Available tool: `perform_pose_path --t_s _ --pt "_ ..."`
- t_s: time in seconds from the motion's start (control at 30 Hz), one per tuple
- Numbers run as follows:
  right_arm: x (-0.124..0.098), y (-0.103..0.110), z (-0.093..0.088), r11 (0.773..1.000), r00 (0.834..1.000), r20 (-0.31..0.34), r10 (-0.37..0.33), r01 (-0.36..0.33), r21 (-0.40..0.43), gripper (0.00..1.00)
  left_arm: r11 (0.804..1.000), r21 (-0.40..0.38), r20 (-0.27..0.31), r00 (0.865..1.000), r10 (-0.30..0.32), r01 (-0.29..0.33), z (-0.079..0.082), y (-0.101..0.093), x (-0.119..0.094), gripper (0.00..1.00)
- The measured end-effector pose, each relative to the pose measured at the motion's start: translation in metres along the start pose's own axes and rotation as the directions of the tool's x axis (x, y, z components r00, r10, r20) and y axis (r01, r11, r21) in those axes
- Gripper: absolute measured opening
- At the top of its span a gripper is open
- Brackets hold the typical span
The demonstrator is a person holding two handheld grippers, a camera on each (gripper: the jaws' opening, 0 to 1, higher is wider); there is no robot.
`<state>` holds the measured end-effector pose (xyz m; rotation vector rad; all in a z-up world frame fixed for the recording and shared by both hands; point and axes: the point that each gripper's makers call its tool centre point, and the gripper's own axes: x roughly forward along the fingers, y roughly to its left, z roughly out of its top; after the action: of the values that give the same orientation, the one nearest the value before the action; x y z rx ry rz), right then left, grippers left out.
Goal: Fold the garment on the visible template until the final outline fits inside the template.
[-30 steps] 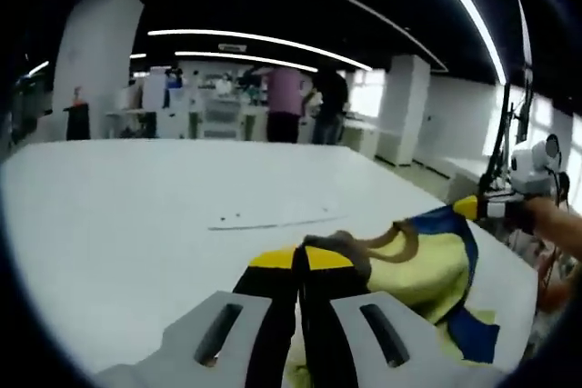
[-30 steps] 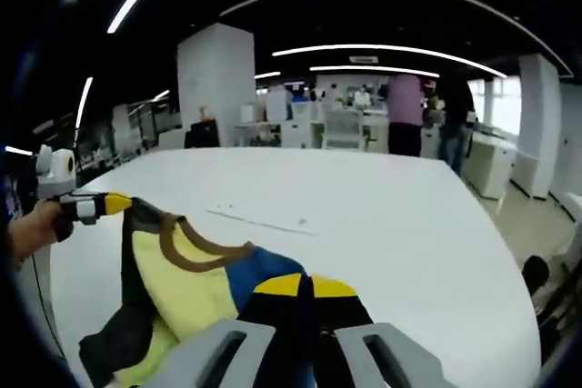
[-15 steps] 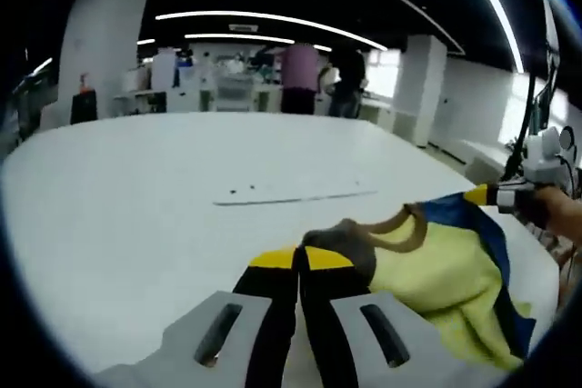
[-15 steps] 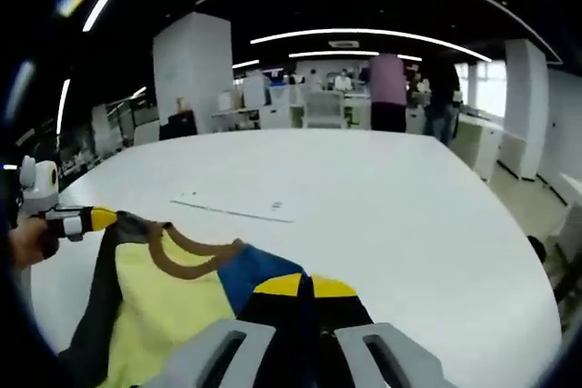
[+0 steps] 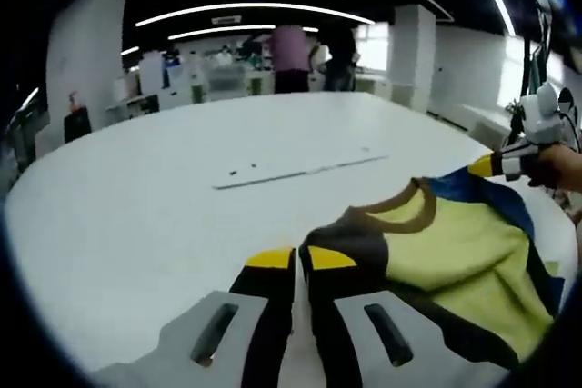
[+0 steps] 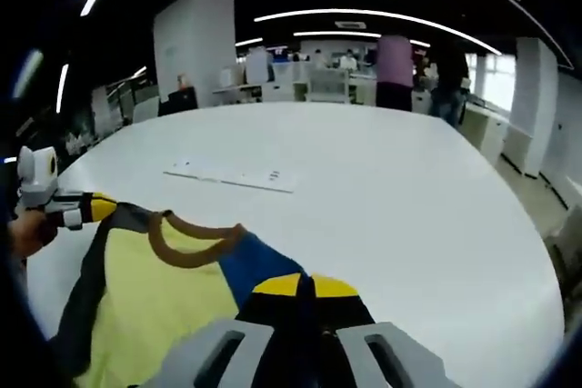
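desk [image 5: 136, 197]: big white oval top, takes up most of both views, open-plan room with strip lights behind it

garment [image 5: 455, 252]: yellow tee with a brown collar, dark shoulder on one side and blue on the other, stretched out between the two grippers over the near edge of the desk; can't tell how much of it is actually lying flat

template [image 5: 300, 170]: looks like the thin flat white strip lying on the desk further out, well apart from the garment, pretty hard to make out

left gripper [image 5: 296, 259]: yellow-tipped fingers pinched together on the dark shoulder of the garment

right gripper [image 6: 303, 286]: same deal, fingers squeezed tight on the blue shoulder

people [image 6: 414, 65]: a couple standing way at the back, one in a pink top, one in dark clothes
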<state>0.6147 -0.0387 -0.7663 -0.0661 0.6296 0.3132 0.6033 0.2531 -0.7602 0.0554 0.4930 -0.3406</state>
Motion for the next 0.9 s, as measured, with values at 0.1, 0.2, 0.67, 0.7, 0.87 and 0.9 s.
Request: perform_pose_path --t_s 0.1,0.2,0.67,0.7,0.87,0.9 --pt "-0.006 0.009 0.001 0.999 0.999 -0.008 0.048 -0.048 0.019 0.12 1.000 0.001 -0.001 1.000 -0.005 0.005 0.000 -0.001 -0.006 0.13" --pt "-0.014 0.021 0.001 0.994 0.994 -0.020 0.103 -0.103 0.032 0.27 1.000 -0.008 0.006 1.000 -0.017 0.017 0.001 -0.002 -0.014 0.22" --pt "-0.075 0.094 -0.003 0.935 0.938 -0.050 0.343 -0.346 -0.073 0.69 0.996 -0.027 0.058 0.995 -0.080 0.082 -0.003 -0.020 -0.072 0.58" --pt "-0.079 0.097 -0.005 0.933 0.936 -0.055 0.349 -0.352 -0.080 0.70 0.996 -0.023 0.051 0.995 -0.086 0.087 -0.007 -0.022 -0.079 0.60" --pt "-0.106 0.114 -0.025 0.911 0.917 -0.089 0.389 -0.397 -0.108 0.71 0.992 0.001 0.040 0.991 -0.126 0.126 -0.019 -0.035 -0.106 0.70" --pt "-0.110 0.116 -0.029 0.909 0.915 -0.094 0.393 -0.402 -0.109 0.71 0.992 0.006 0.036 0.991 -0.130 0.130 -0.022 -0.037 -0.110 0.71"
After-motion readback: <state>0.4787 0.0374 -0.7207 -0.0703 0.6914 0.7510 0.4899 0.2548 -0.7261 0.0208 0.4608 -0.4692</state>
